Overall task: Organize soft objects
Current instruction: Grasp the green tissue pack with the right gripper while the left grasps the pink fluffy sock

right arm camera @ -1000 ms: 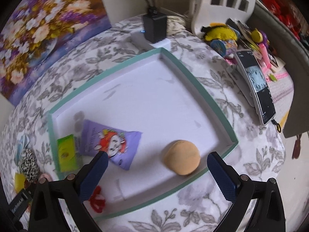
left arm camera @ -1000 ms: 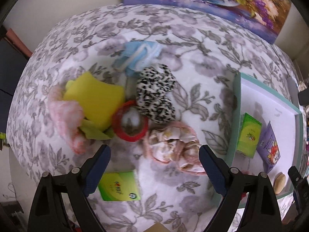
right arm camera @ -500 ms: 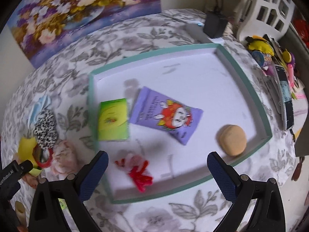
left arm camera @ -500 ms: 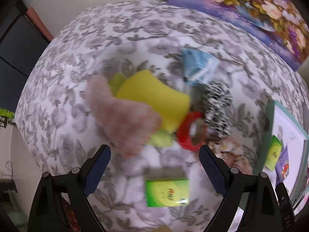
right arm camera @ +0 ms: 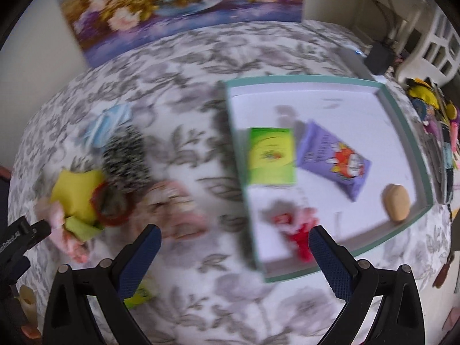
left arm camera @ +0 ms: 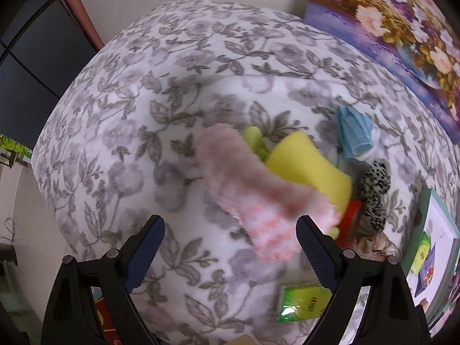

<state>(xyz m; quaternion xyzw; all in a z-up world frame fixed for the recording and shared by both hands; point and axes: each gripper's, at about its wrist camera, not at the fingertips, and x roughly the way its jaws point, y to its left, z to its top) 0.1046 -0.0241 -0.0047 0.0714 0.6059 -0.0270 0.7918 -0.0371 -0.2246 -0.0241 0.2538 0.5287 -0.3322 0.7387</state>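
A heap of soft things lies on the floral tablecloth [left arm camera: 143, 143]: a fuzzy pink sock [left arm camera: 253, 195], a yellow sponge [left arm camera: 310, 166], a blue face mask [left arm camera: 356, 135], a leopard scrunchie [left arm camera: 373, 189] and a red ring [left arm camera: 349, 215]. My left gripper [left arm camera: 230, 241] is open and empty, just short of the sock. My right gripper [right arm camera: 235, 247] is open and empty, above the left edge of the teal-rimmed tray [right arm camera: 402, 106]. The tray holds a green packet [right arm camera: 271, 156], a purple pouch [right arm camera: 333, 162], a tan puff [right arm camera: 398, 202] and a red-and-pink item [right arm camera: 296, 230]. A pink floral scrunchie [right arm camera: 175, 204] lies left of the tray.
A second green packet [left arm camera: 304, 302] lies near the table's front edge. A flower painting [right arm camera: 178, 3] leans on the back wall. A charger [right arm camera: 379, 54], a white chair [right arm camera: 431, 46] and cluttered toys [right arm camera: 431, 106] stand right of the tray. The table drops off at the left.
Both views have swung left. The left gripper has moved from the scrunchies to in front of the pink sock. The right gripper has moved from over the tray to its left edge.
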